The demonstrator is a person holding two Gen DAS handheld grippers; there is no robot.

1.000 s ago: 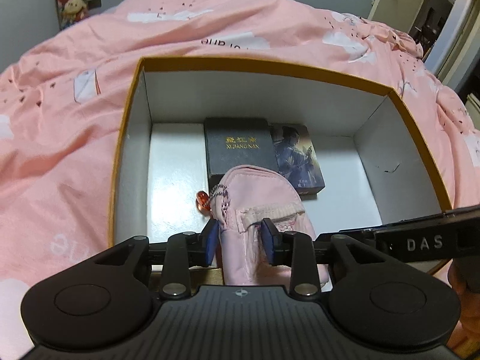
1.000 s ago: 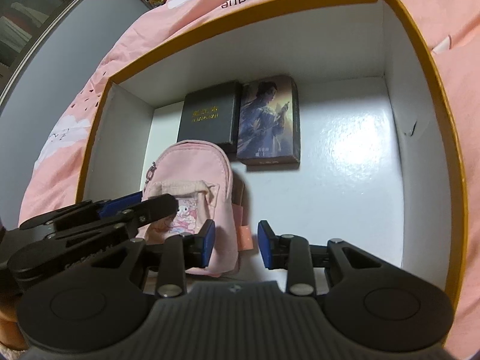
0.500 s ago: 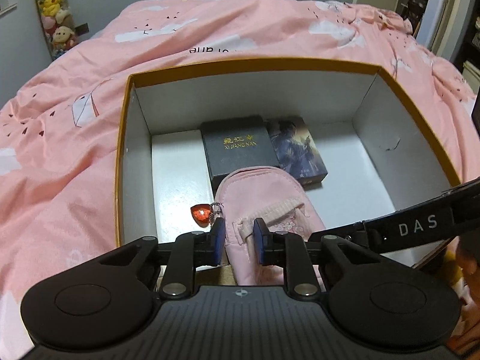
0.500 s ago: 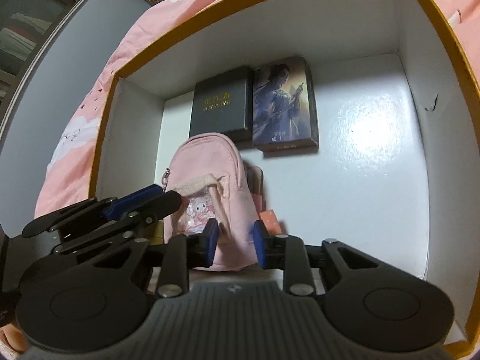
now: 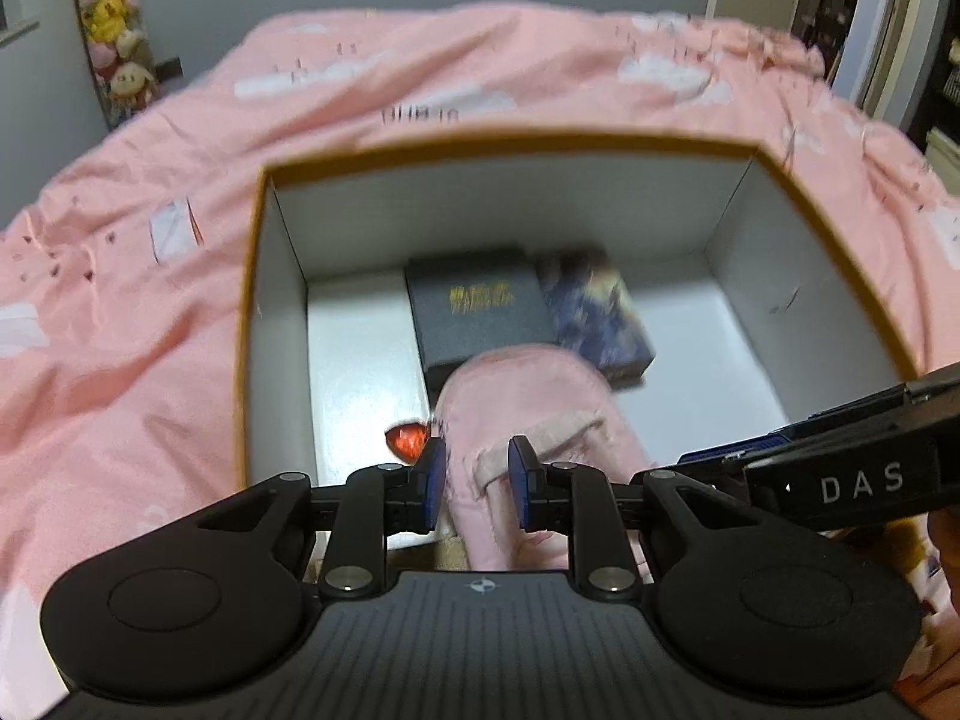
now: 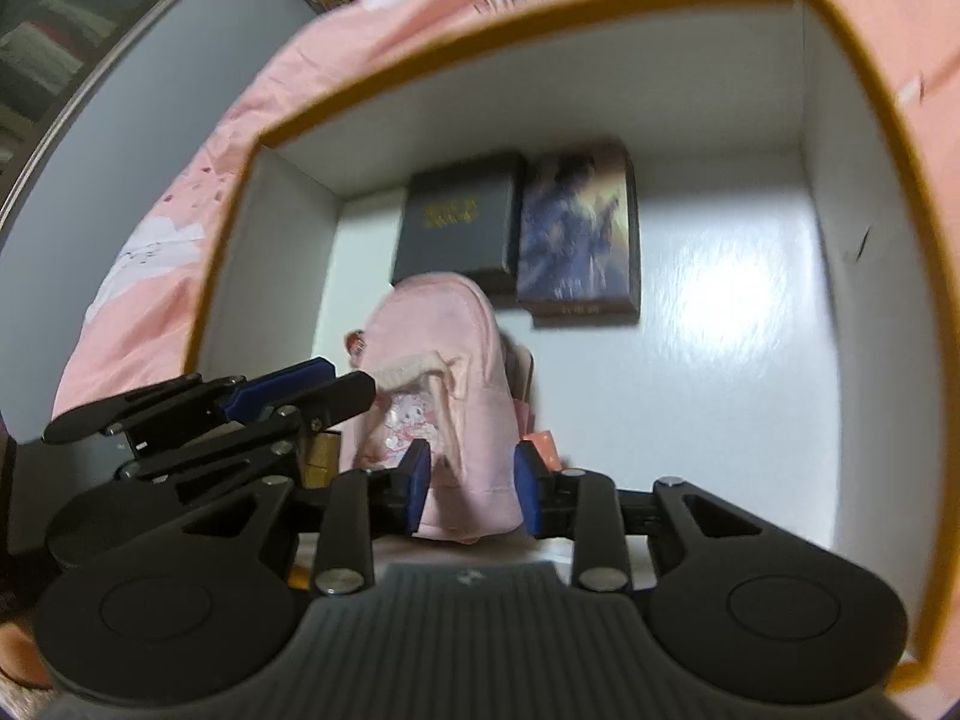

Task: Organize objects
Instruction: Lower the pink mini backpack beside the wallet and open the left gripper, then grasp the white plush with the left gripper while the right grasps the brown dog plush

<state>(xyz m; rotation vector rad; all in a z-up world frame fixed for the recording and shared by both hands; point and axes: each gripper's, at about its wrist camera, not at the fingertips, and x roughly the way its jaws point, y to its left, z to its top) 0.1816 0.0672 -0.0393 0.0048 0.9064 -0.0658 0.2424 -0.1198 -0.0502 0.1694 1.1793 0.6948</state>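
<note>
A small pink backpack with a red charm stands in the white box with an orange rim. My left gripper has its pads either side of the backpack's near end, with a gap, so it looks open. In the right wrist view the backpack sits between the pads of my right gripper, which also stand apart. A black box with gold lettering and a box with an illustrated cover lie flat behind the backpack.
The box sits on a bed with a pink quilt. The box floor right of the backpack is bare white. Plush toys hang on the far wall. A door is at the back right.
Both grippers' pads have spread wider than half a second ago. The left gripper has pulled back and up from the box. Both views are blurred by motion.
</note>
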